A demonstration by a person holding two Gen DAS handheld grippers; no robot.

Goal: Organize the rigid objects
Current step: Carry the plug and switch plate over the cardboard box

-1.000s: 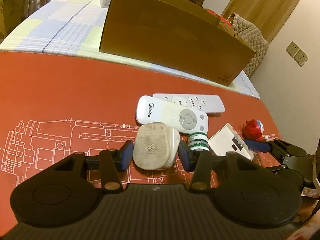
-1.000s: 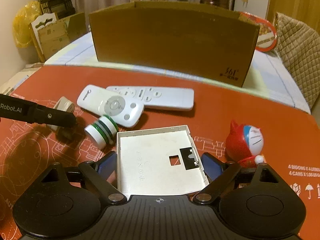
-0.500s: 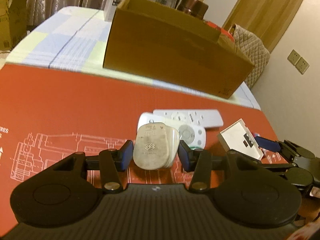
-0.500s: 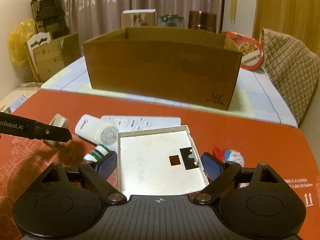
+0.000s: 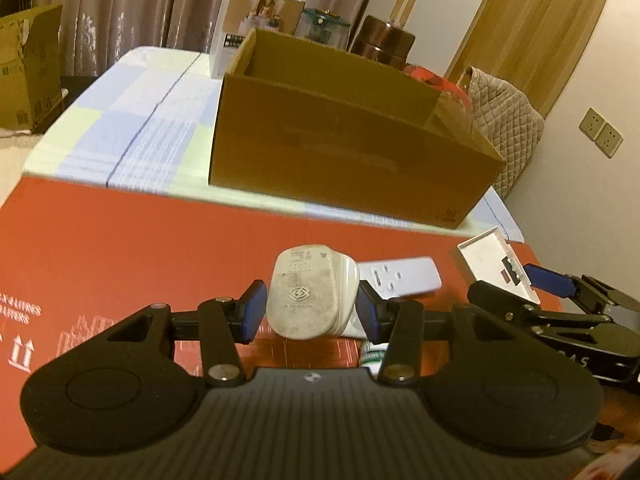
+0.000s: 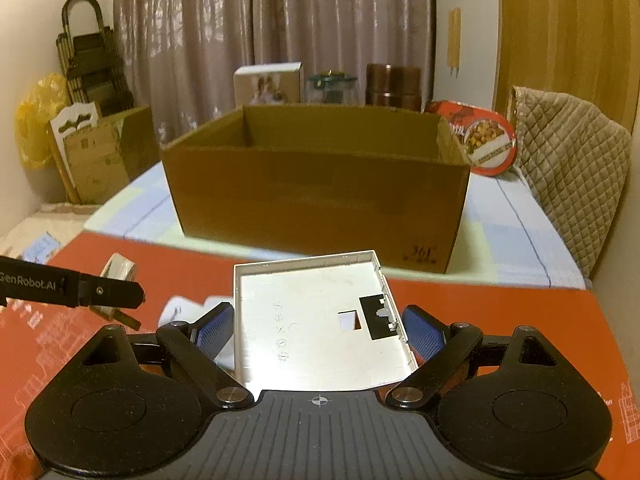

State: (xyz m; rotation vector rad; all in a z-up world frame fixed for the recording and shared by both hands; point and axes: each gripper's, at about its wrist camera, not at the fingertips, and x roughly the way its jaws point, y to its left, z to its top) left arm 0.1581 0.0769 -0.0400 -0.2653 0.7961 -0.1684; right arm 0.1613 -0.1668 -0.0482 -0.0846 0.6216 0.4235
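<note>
Two tongs are seen, one per view. In the left wrist view the left tongs (image 5: 311, 309) are clenched on one off-white fused plug (image 5: 310, 294), which is pinched between the blue pads and held clear of the red mat (image 5: 132, 248). In the right wrist view the right tongs (image 6: 318, 326) are spread wide yet closed on one flat white plastic cover (image 6: 316, 328), whose side edges are pressed by both pads; a square hole and a black notch are shown in its face.

Just below the plug, one white remote (image 5: 400, 278) is seen lying on the mat, partly hidden by the right pad; whether a second remote lies under the plug cannot be told. A green-and-white bottle (image 5: 372, 354) is largely covered by the tongs' linkage. In the right wrist view only blurred white scraps are visible there, beside the left tongs' arm, where the plug's edge (image 6: 118, 270) is also caught.

The cover and right tongs are shown from the side at the right edge of the left wrist view.

Farther back, one open cardboard box (image 6: 320, 196) is set on the checked tablecloth (image 5: 132, 128) of the tabletop; its floor is hidden by its front wall. Behind it, one white carton (image 6: 268, 84), one glass jar (image 6: 331, 86) and one brown canister (image 6: 394, 84) are made out, blurred. One red printed lid (image 6: 486, 138), shown fully only in the right wrist view, is leaned beside the box.
</note>
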